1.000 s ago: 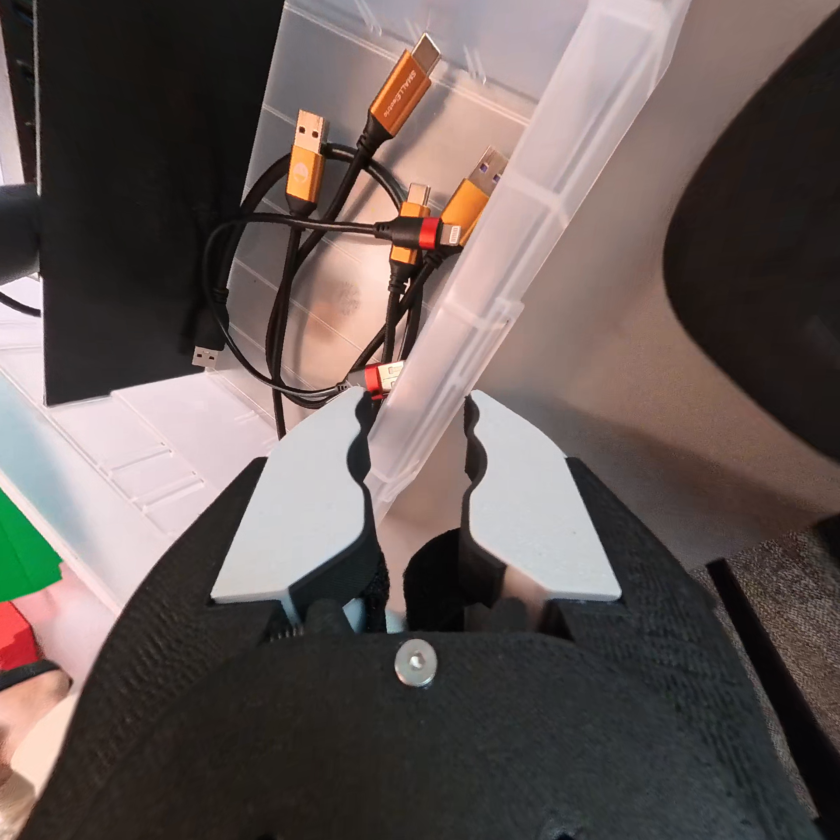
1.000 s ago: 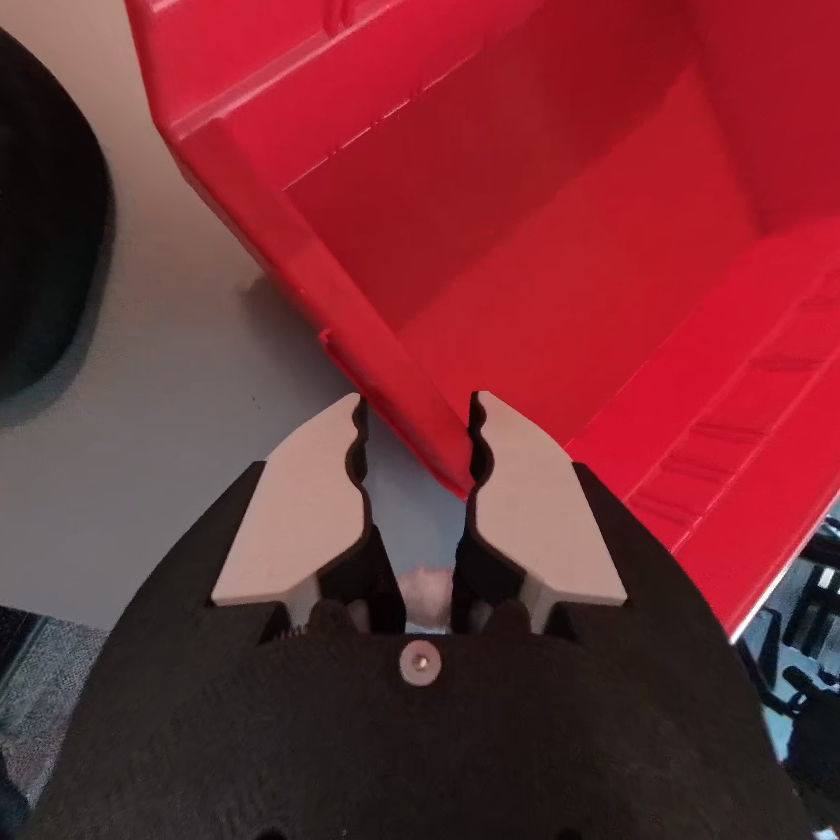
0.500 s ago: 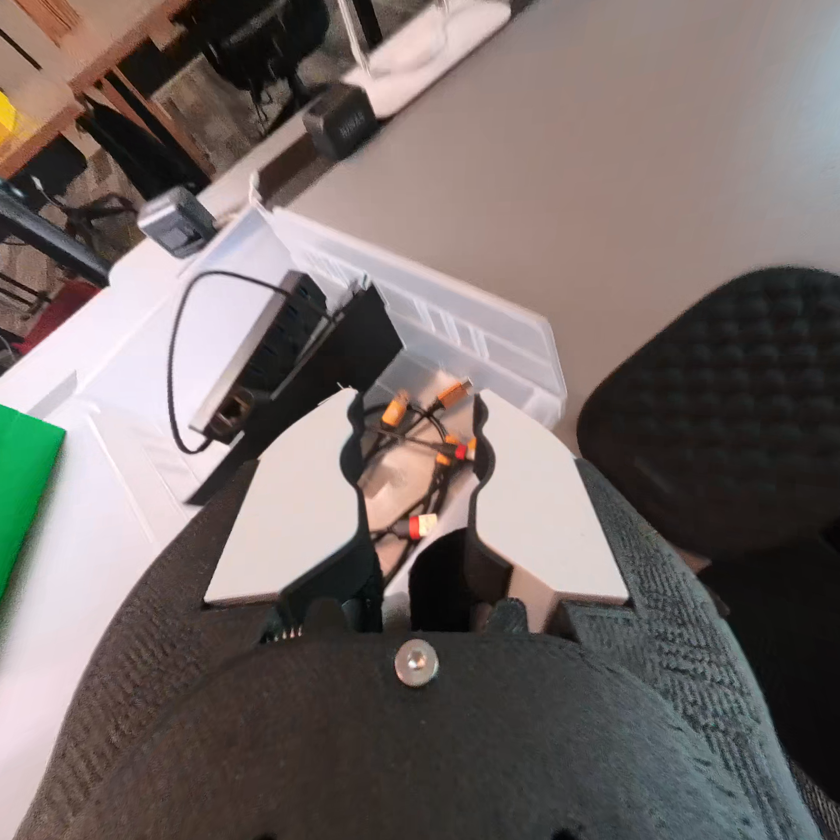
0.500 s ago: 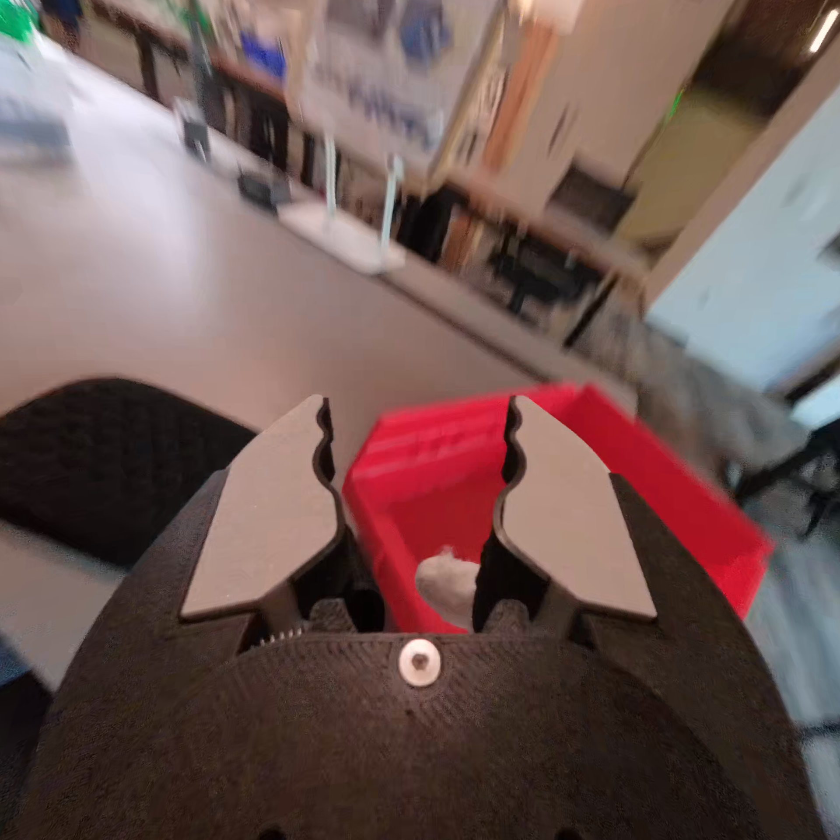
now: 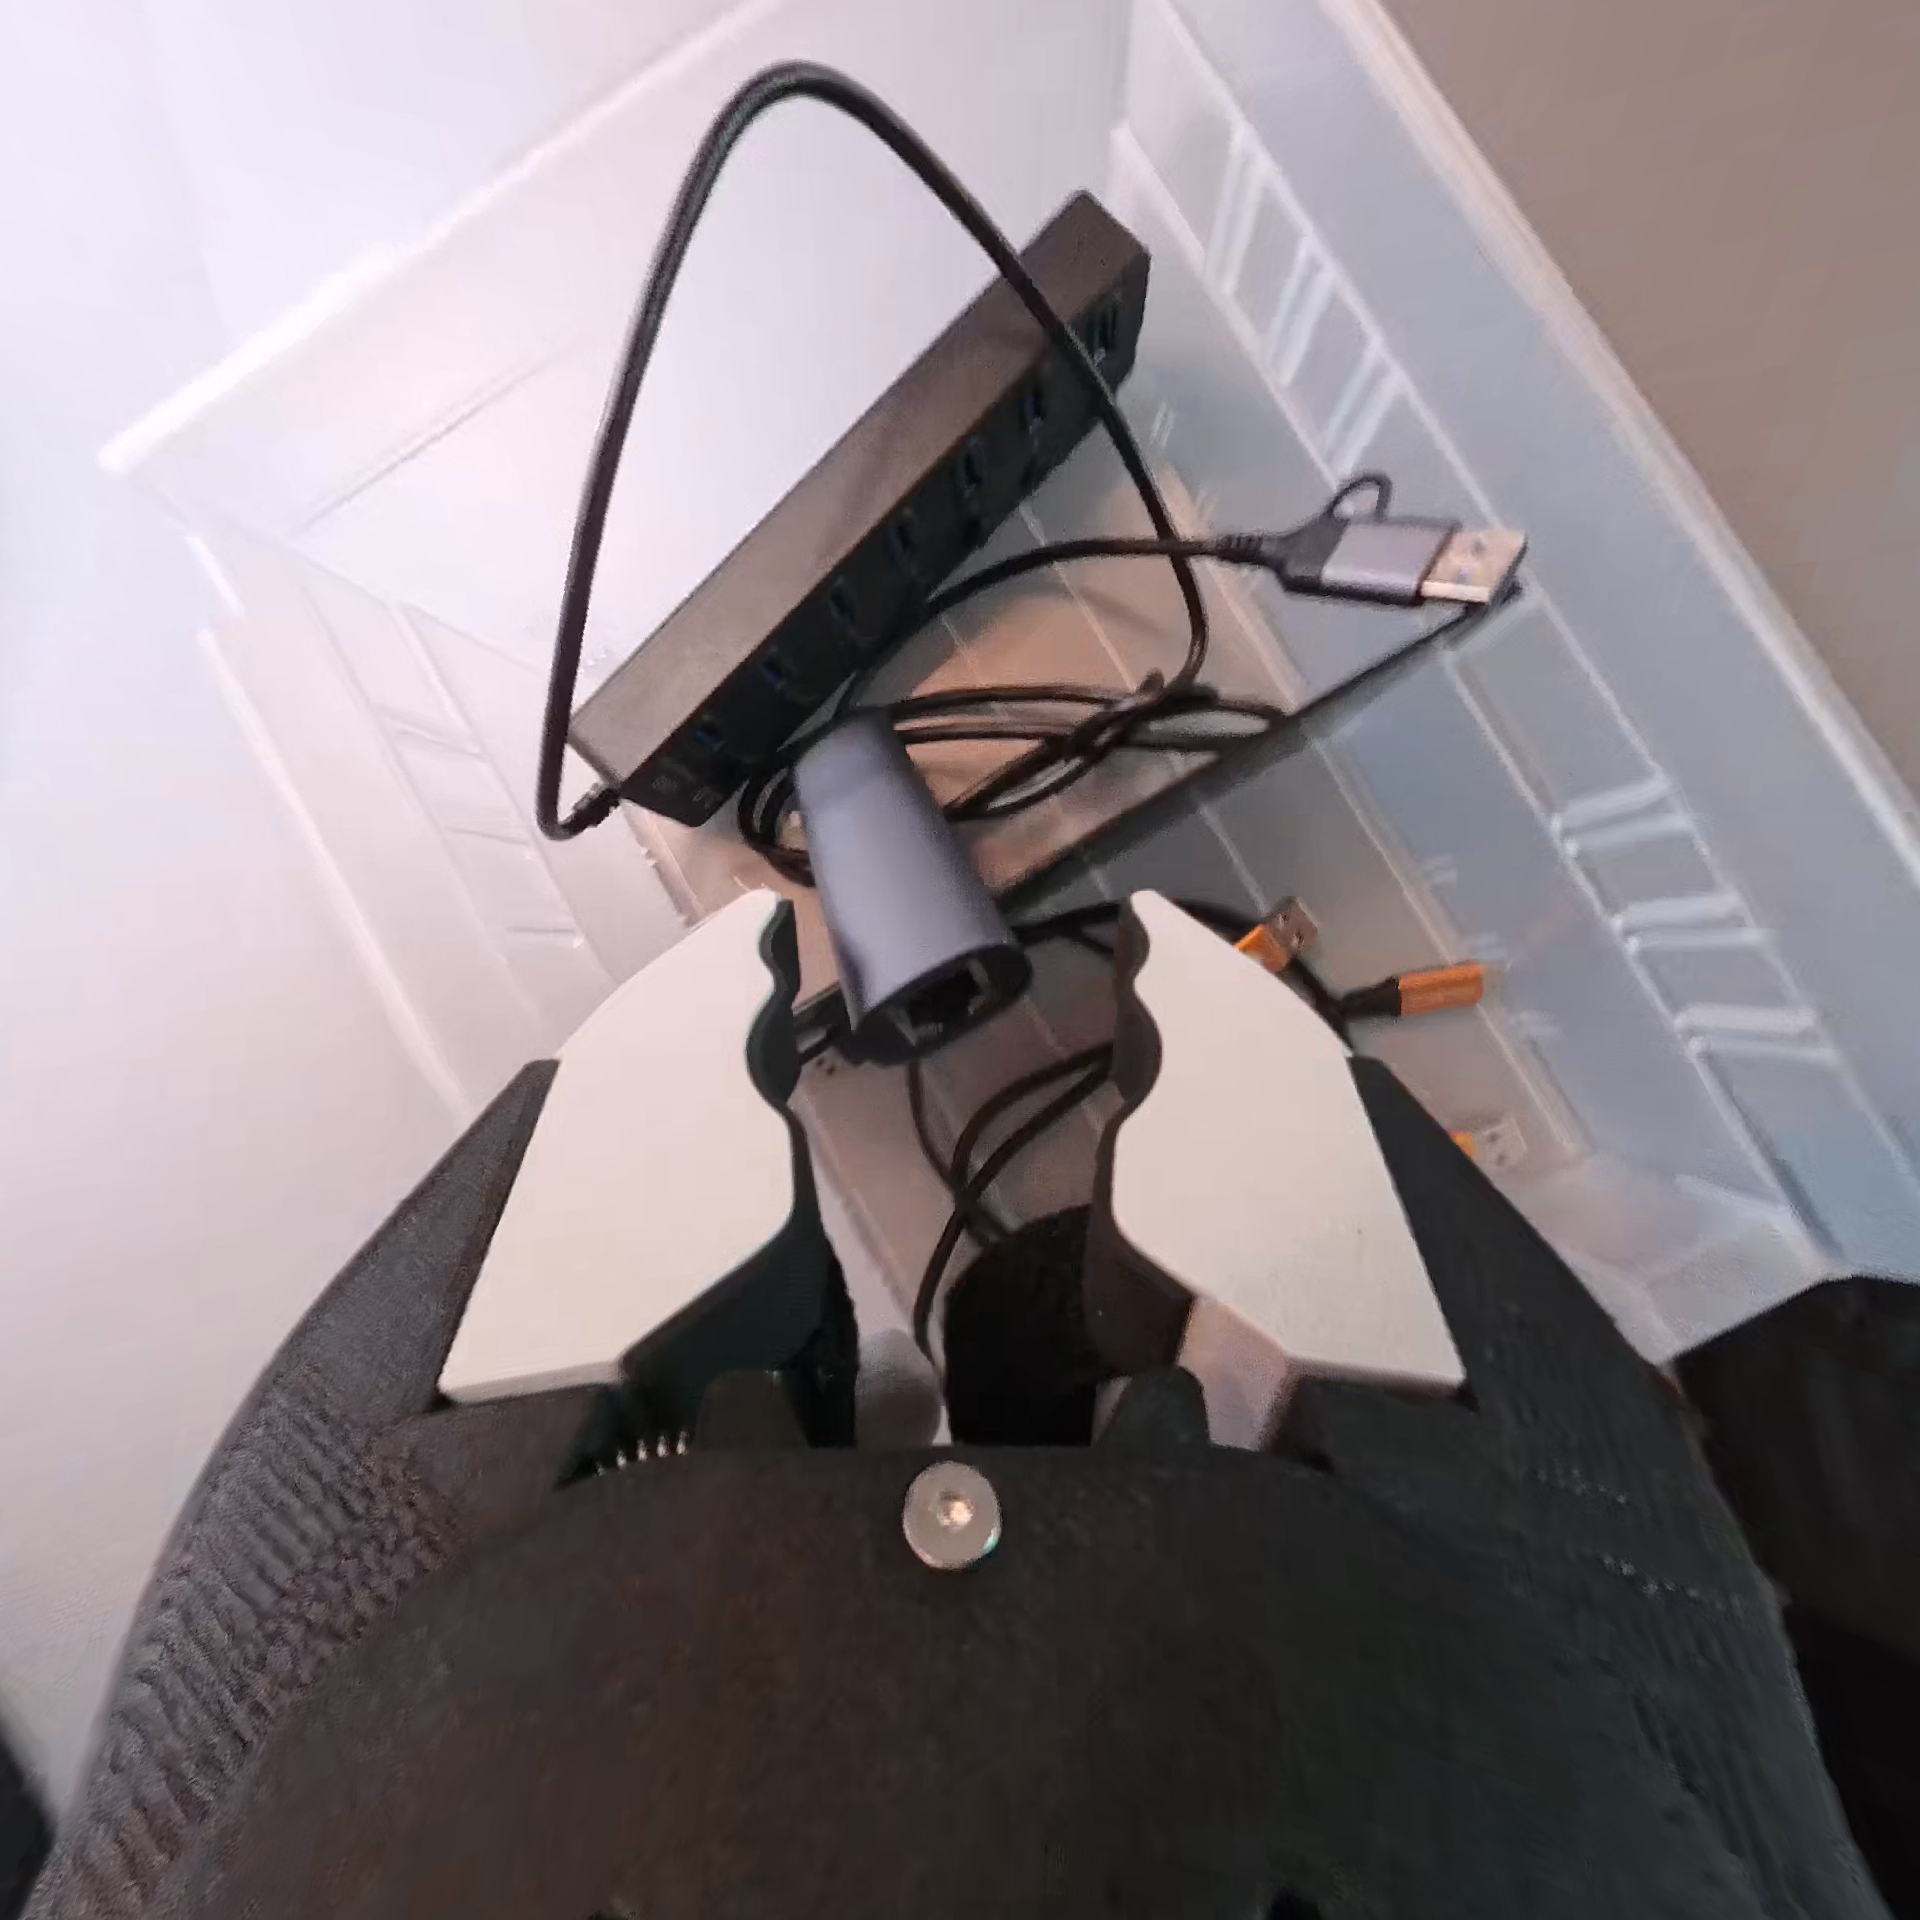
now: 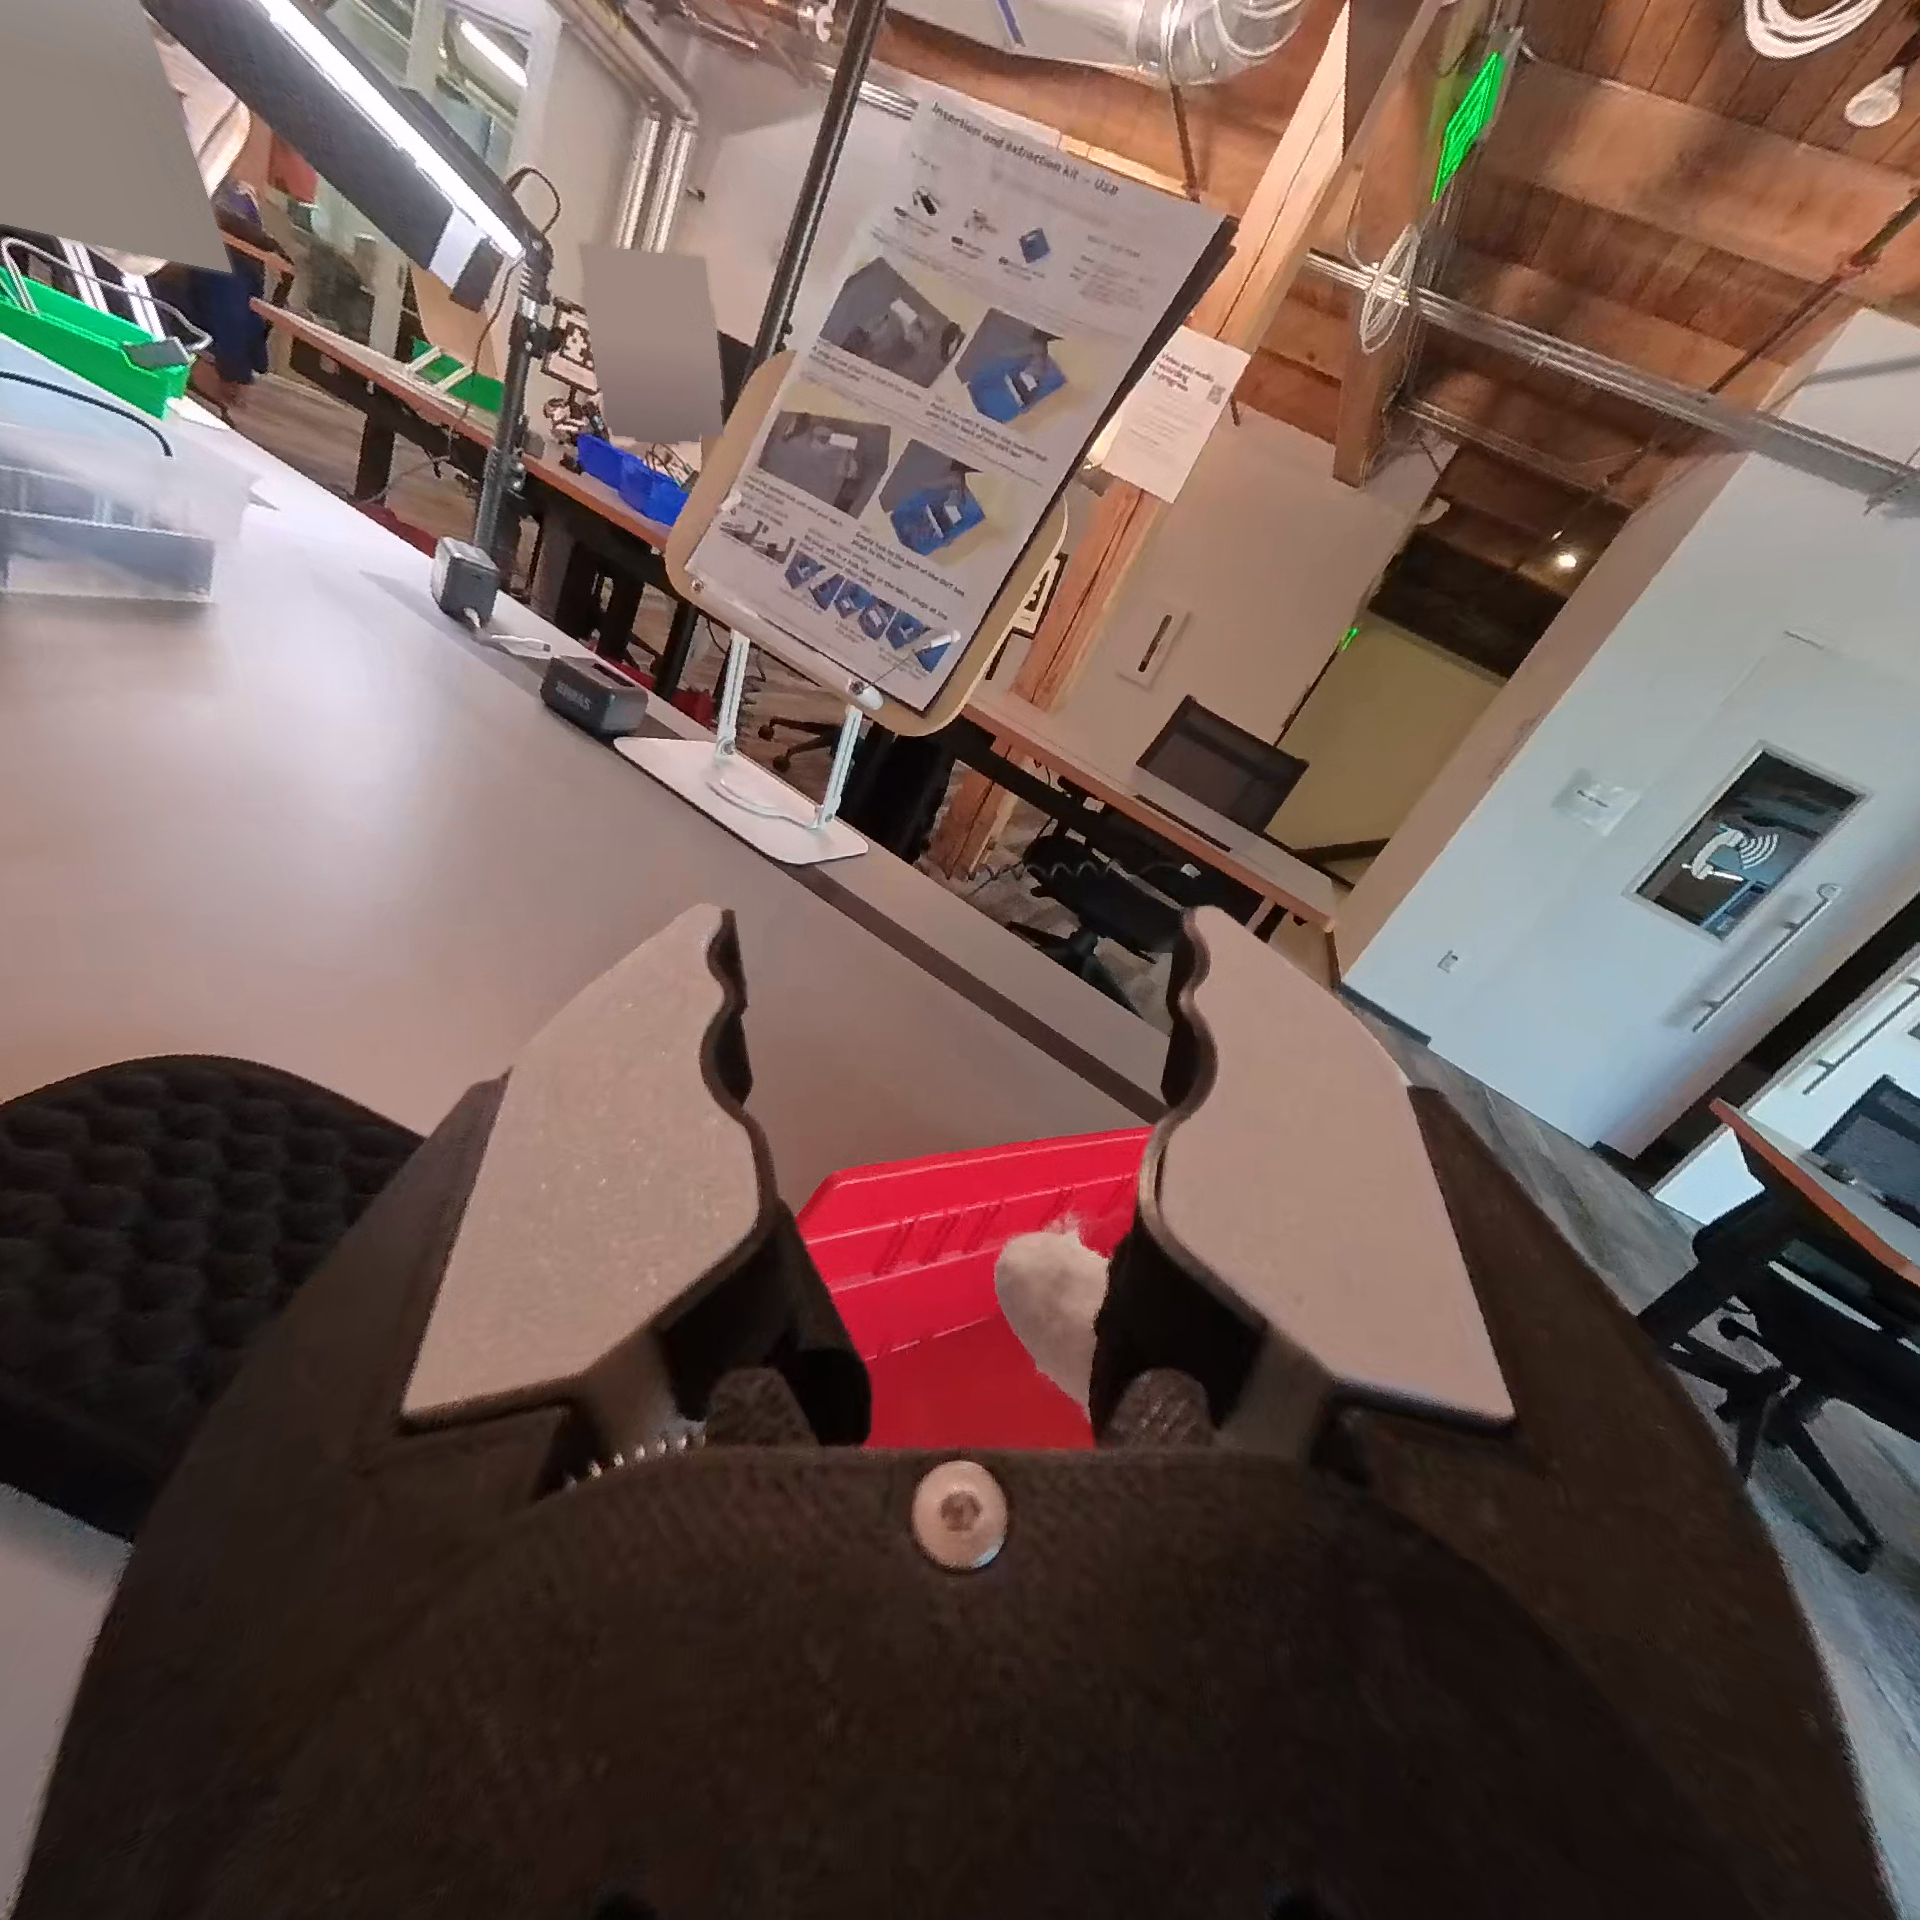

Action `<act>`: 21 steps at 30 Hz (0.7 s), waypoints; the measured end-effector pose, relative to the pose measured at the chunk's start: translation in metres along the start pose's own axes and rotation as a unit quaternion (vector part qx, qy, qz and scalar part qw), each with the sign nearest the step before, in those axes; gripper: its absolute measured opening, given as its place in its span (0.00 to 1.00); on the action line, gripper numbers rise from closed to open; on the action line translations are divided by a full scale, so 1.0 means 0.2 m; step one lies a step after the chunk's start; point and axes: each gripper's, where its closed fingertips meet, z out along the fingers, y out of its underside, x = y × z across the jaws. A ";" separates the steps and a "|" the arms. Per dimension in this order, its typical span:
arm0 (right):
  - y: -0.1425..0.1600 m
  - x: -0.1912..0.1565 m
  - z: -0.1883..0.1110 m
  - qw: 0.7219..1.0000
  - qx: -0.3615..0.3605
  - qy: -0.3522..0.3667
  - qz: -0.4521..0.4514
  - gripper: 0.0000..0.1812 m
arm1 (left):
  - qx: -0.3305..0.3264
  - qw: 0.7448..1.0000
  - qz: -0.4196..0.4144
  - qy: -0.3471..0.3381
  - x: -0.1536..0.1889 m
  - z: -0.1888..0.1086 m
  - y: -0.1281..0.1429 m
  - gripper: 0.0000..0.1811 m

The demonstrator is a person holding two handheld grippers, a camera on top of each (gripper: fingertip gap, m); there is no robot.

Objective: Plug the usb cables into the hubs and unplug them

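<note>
The left gripper (image 5: 951,961) is hovering over a clear bin (image 5: 1558,644), its fingers (image 5: 665,1164) spread apart and gripping nothing. Just ahead of the tips, a grey hub (image 5: 894,883) with a network port on its near end is sticking up toward the camera, its near end lying between the two fingertips without visibly touching either. Behind it, a long black hub (image 5: 883,520) with a row of ports is lying tilted on a dark panel inside the bin. A black cable (image 5: 665,343) is arching high over the black hub and running to its near end. A grey plug (image 5: 1392,556) on another black cable is resting near the panel's far corner, unplugged. Orange plugs (image 5: 1439,987) are lying loose on the bin floor just right of the right finger, also unplugged.

The right gripper (image 6: 961,1023) is pointing out across the grey counter (image 6: 312,810), raised above it, with its fingers (image 6: 613,1164) wide apart and empty. A red bin (image 6: 966,1195) is showing between them, lower down at the counter's near edge. A black padded object (image 6: 156,1226) is sitting to the left. Farther off on the counter, an instruction sheet (image 6: 935,416) is standing on a white stand (image 6: 748,800), with a small dark box (image 6: 592,696) beside it.
</note>
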 end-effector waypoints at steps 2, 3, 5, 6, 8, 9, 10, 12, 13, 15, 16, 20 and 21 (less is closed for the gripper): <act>0.00 0.00 0.00 1.000 0.001 0.001 -0.001 0.43 | 0.021 0.999 -0.045 0.016 0.00 0.03 -0.02 0.26; 0.00 0.00 0.00 1.000 -0.002 0.003 -0.003 0.43 | 0.028 0.998 -0.059 0.010 -0.01 0.03 -0.03 0.20; 0.01 0.01 0.00 1.000 -0.012 0.011 -0.008 0.43 | 0.035 0.997 -0.065 0.005 -0.02 0.02 -0.03 0.18; 0.02 0.02 0.00 1.000 -0.017 0.014 -0.009 0.43 | 0.044 0.997 -0.056 -0.005 -0.03 0.01 -0.04 0.13; 0.03 0.02 0.01 0.999 -0.025 0.018 -0.010 0.43 | 0.078 0.996 -0.039 -0.003 -0.01 -0.02 -0.08 0.00; 0.04 0.02 0.01 0.999 -0.028 0.019 -0.010 0.43 | 0.092 0.995 -0.038 0.000 0.01 -0.05 -0.10 0.00; 0.05 0.02 0.01 0.999 -0.031 0.018 -0.011 0.43 | 0.085 0.996 -0.032 -0.010 0.01 -0.06 -0.10 0.00; 0.05 0.02 0.02 0.999 -0.035 0.017 -0.013 0.43 | 0.063 0.997 -0.029 -0.035 -0.01 -0.08 -0.07 0.03; 0.05 0.01 0.02 0.999 -0.037 0.017 -0.015 0.42 | 0.062 0.997 -0.038 -0.031 -0.01 -0.08 -0.06 0.10; 0.05 0.01 0.02 0.999 -0.040 0.018 -0.017 0.42 | 0.077 0.995 -0.066 -0.013 -0.01 -0.10 -0.06 0.18; 0.06 0.01 0.02 0.999 -0.042 0.019 -0.018 0.42 | 0.087 0.993 -0.083 -0.012 -0.02 -0.12 -0.06 0.22; 0.08 0.03 0.01 0.998 -0.050 0.024 -0.020 0.41 | 0.081 0.987 -0.140 -0.006 -0.07 -0.14 0.02 0.33; 0.08 0.03 0.01 0.998 -0.051 0.025 -0.020 0.41 | 0.079 0.986 -0.149 0.004 -0.07 -0.13 0.04 0.32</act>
